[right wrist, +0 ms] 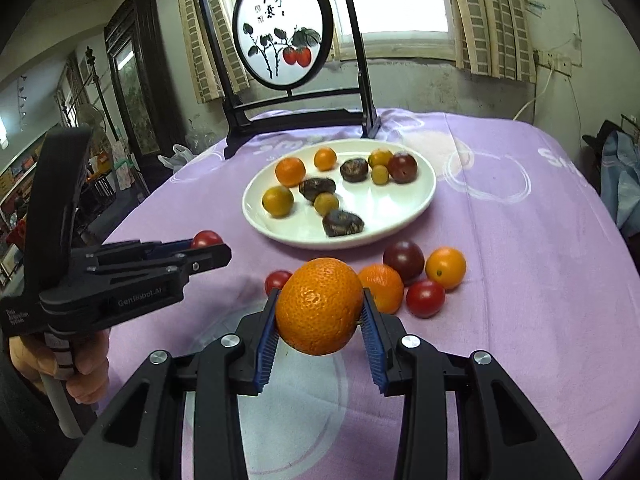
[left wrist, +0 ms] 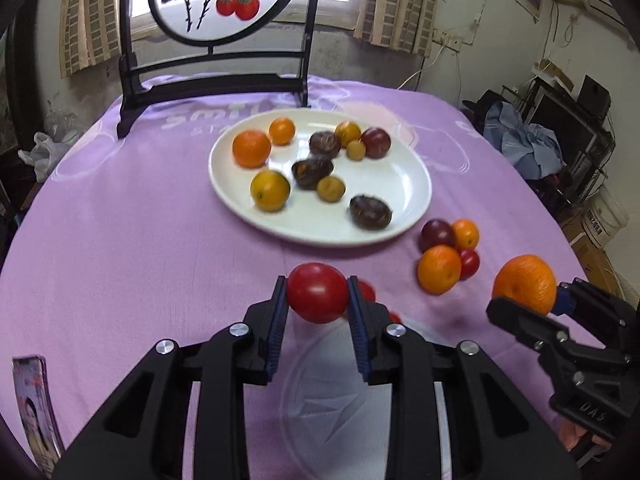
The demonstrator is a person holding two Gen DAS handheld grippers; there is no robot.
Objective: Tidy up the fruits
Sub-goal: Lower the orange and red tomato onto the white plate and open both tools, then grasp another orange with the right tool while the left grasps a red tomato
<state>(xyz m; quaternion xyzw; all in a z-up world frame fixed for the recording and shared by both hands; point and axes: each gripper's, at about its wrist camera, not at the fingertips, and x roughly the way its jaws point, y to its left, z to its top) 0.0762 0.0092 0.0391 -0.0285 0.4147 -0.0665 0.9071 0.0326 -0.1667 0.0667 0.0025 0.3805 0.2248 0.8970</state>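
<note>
My left gripper (left wrist: 318,296) is shut on a red tomato (left wrist: 317,293) and holds it just above the purple cloth. From the right wrist view the same left gripper (right wrist: 205,245) shows at the left with the tomato (right wrist: 206,239) in it. My right gripper (right wrist: 320,312) is shut on a big orange (right wrist: 320,306), also seen at the right edge of the left wrist view as the orange (left wrist: 524,282). Farther back, a white plate (left wrist: 384,188) carries several oranges, yellow fruits, dark fruits and a plum.
Loose fruit lies right of the plate: an orange (right wrist: 382,286), a dark plum (right wrist: 403,261), an orange tomato (right wrist: 445,268) and red tomatoes (right wrist: 425,298). A black framed screen (left wrist: 212,80) stands at the back. A magazine (left wrist: 32,400) lies near left.
</note>
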